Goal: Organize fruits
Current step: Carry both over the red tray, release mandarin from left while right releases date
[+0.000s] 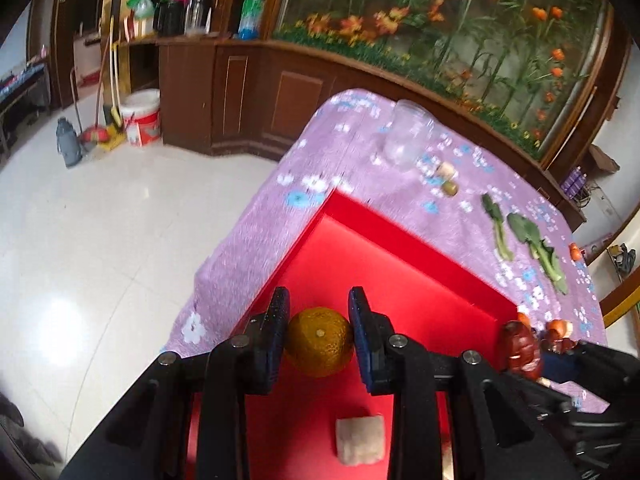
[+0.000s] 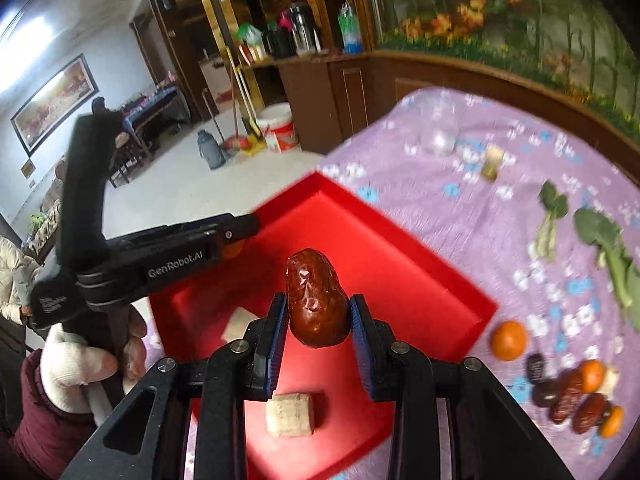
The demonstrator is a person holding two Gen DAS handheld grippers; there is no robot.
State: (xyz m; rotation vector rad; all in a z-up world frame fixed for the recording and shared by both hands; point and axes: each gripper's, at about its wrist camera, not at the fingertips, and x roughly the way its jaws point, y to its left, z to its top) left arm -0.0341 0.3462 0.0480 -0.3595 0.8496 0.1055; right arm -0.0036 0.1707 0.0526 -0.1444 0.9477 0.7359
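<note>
My left gripper (image 1: 319, 312) is shut on a small orange tangerine (image 1: 319, 341), held over the red tray (image 1: 400, 240). My right gripper (image 2: 319, 312) is shut on a dark red jujube date (image 2: 314, 300), also over the red tray (image 2: 400, 256). The left gripper's body (image 2: 160, 256) shows in the right wrist view at the tray's left side. The date in the right gripper also shows in the left wrist view (image 1: 520, 350). A pale beige cube (image 1: 360, 440) lies on the tray floor, also visible in the right wrist view (image 2: 290, 414).
On the purple floral tablecloth (image 2: 460, 208): a loose tangerine (image 2: 509, 340), a pile of dates and tangerines (image 2: 576, 396), two green leafy vegetables (image 2: 608, 252), a clear glass jar (image 1: 408, 138), a small green fruit (image 1: 450, 189). The table's left edge drops to a tiled floor (image 1: 100, 220).
</note>
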